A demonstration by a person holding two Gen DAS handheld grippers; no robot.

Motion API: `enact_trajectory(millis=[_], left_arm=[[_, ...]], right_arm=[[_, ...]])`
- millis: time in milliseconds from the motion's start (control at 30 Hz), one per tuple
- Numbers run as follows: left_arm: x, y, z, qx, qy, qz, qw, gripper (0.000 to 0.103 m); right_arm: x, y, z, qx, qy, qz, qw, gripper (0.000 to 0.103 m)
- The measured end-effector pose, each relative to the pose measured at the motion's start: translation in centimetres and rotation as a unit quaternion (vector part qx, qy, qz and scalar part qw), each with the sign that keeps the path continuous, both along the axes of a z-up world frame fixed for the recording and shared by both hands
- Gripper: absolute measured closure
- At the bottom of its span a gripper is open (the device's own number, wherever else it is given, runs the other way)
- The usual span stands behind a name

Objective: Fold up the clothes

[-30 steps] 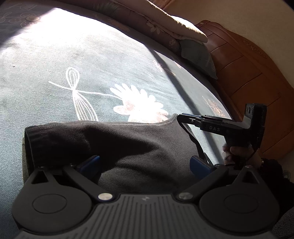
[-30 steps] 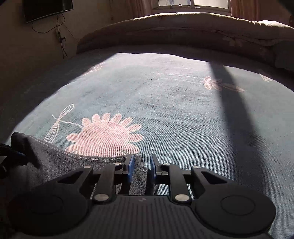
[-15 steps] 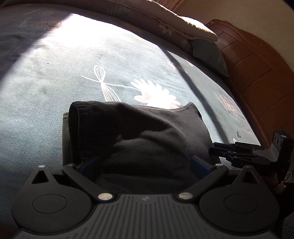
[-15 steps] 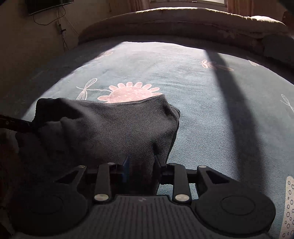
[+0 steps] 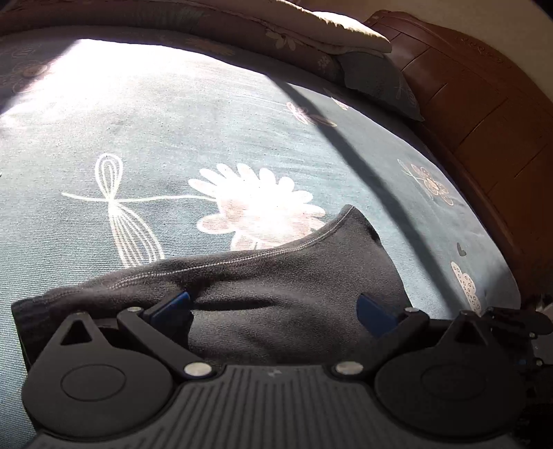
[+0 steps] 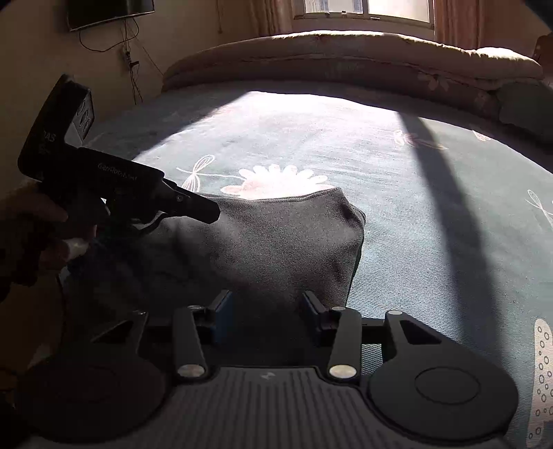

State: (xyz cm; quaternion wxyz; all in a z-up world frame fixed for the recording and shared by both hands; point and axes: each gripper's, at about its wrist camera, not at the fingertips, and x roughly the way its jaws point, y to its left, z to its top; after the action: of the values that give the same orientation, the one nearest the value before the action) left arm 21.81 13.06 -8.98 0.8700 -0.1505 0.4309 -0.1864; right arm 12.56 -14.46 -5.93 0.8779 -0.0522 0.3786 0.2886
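Observation:
A dark grey garment [image 5: 293,276] lies folded on the blue-green flowered bedspread [image 5: 207,131], its stitched hem on the far side. My left gripper [image 5: 273,307] stands wide open over the garment's near part, and its blue pads [image 5: 172,304] do not press the cloth. In the right wrist view the garment [image 6: 283,235] bulges up in front of my right gripper [image 6: 266,307]. That gripper's jaws are opening, with the cloth's near edge loose between them. A hand holds the left gripper [image 6: 193,207] over the garment's left side.
A rolled quilt [image 6: 345,51] and a pillow [image 5: 376,83] lie along the far side of the bed. A wooden headboard [image 5: 484,121] borders the right side. A wall with a television [image 6: 107,13] and cables stands to the left. Sunlit bedspread stretches beyond the garment.
The right gripper carried the garment's edge over into a fold, then drew back as its jaws widened off the cloth. The left gripper stayed open near the garment.

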Motion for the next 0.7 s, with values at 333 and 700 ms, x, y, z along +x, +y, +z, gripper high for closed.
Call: enact_trajectory(millis=[333, 700], left_arm=[[-6.4, 1.7, 1.5, 0.001, 0.015, -0.047, 0.9988, 0.001], [-8.7, 2.6, 2.3, 0.041, -0.006, -0.053, 0.9977, 0.002]], right_arm=[[0.1, 0.3, -0.7, 0.015, 0.007, 0.003, 1.000, 0.052], [-0.5, -0.6, -0.1, 0.009, 0.000, -0.011, 1.000, 0.046]])
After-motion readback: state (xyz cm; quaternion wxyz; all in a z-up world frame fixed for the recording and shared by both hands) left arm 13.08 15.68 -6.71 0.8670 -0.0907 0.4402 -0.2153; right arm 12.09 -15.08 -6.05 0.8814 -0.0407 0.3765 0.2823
